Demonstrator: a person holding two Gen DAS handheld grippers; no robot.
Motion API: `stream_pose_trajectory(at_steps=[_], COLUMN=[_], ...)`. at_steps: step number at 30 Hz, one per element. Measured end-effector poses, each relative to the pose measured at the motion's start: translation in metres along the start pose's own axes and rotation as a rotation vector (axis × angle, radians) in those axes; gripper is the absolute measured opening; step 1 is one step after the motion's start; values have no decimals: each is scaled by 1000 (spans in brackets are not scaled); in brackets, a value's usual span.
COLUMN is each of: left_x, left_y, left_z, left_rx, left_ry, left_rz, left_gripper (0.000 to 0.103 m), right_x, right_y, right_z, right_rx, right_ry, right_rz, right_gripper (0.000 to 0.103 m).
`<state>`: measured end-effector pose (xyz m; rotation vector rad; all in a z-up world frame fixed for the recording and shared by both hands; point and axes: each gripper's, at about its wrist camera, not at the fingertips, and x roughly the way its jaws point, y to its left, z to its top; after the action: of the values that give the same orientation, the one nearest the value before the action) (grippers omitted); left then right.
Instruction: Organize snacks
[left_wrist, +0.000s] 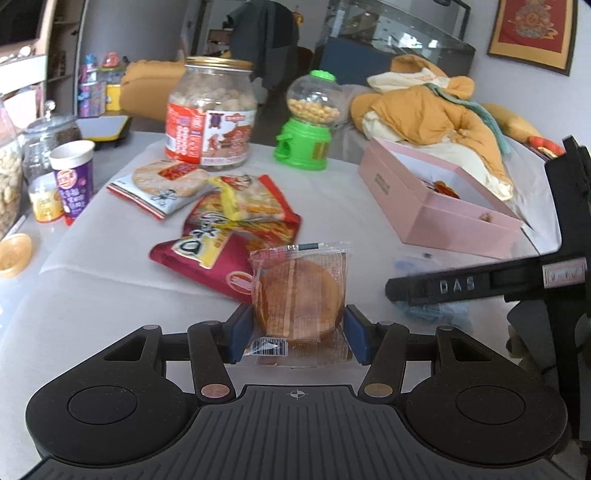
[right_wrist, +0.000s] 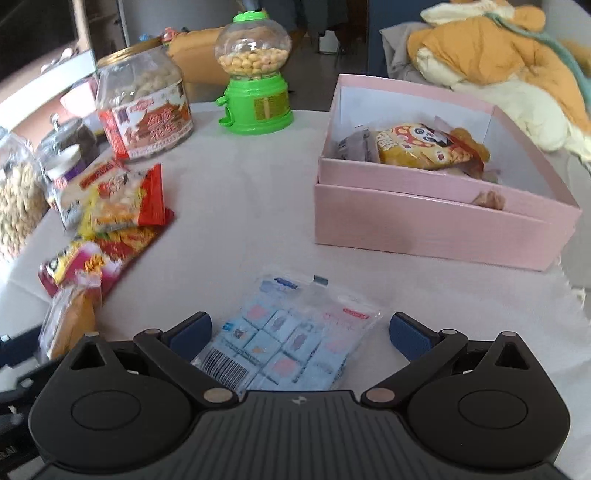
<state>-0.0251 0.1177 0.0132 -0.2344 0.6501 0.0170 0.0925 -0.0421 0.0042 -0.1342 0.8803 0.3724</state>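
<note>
My left gripper (left_wrist: 298, 334) is shut on a clear-wrapped round brown cake (left_wrist: 299, 295), held just above the table. It also shows in the right wrist view (right_wrist: 68, 317) at the left edge. My right gripper (right_wrist: 301, 332) is open, its blue pads either side of a clear packet of light-blue candies (right_wrist: 284, 339) lying on the table. The pink box (right_wrist: 436, 218) stands at the right, with a yellow panda snack bag (right_wrist: 424, 147) and other packets inside. A pile of red and yellow snack bags (left_wrist: 236, 225) lies at the centre left.
A big peanut jar (left_wrist: 210, 114) and a green candy dispenser (left_wrist: 306, 122) stand at the back. Jars and a purple cup (left_wrist: 72, 177) line the left edge. An orange and cream jacket (left_wrist: 436, 110) lies behind the box. The right gripper's body (left_wrist: 517, 280) reaches in from the right.
</note>
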Motion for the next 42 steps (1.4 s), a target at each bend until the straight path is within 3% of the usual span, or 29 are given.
stream_pose_trajectory(at_steps=[5, 9, 14, 15, 17, 18, 26, 29, 32, 35, 40, 42], left_x=[4, 14, 16, 16, 16, 17, 15, 11, 6, 5, 13, 32], left_y=[-17, -36, -41, -40, -40, -40, -44, -53, -73, -96, -138, -153], left_z=[-3, -2, -3, -3, -2, -2, -1, 0, 4, 23, 101, 133], left_rx=[37, 109, 134, 132, 131, 134, 127, 127, 178, 224, 263, 237], left_ry=[16, 23, 29, 31, 34, 35, 44, 40, 15, -14, -189, -203], left_rz=[-52, -9, 12, 12, 14, 17, 0, -67, -88, -129, -177, -222], left_gripper=[59, 59, 59, 59, 59, 59, 59, 59, 59, 59, 59, 59], right_x=[-14, -20, -14, -13, -17, -20, -47, -62, -76, -86, -94, -98], right_y=[-18, -38, -35, -34, -31, -28, -52, -69, -85, -101, -110, -111], right_z=[-20, -28, -20, -18, -16, -15, -28, -35, -44, -51, -61, -64], right_rx=[-51, -48, -83, -81, -85, -95, -22, -3, 21, 67, 77, 82], right_ry=[-31, -46, -59, -58, -60, -61, -32, -73, -114, -130, -170, -183], right_rz=[11, 12, 16, 20, 40, 47, 109, 62, 27, 51, 29, 34], right_gripper=[102, 102, 102, 98, 79, 63, 60, 60, 60, 60, 60, 60])
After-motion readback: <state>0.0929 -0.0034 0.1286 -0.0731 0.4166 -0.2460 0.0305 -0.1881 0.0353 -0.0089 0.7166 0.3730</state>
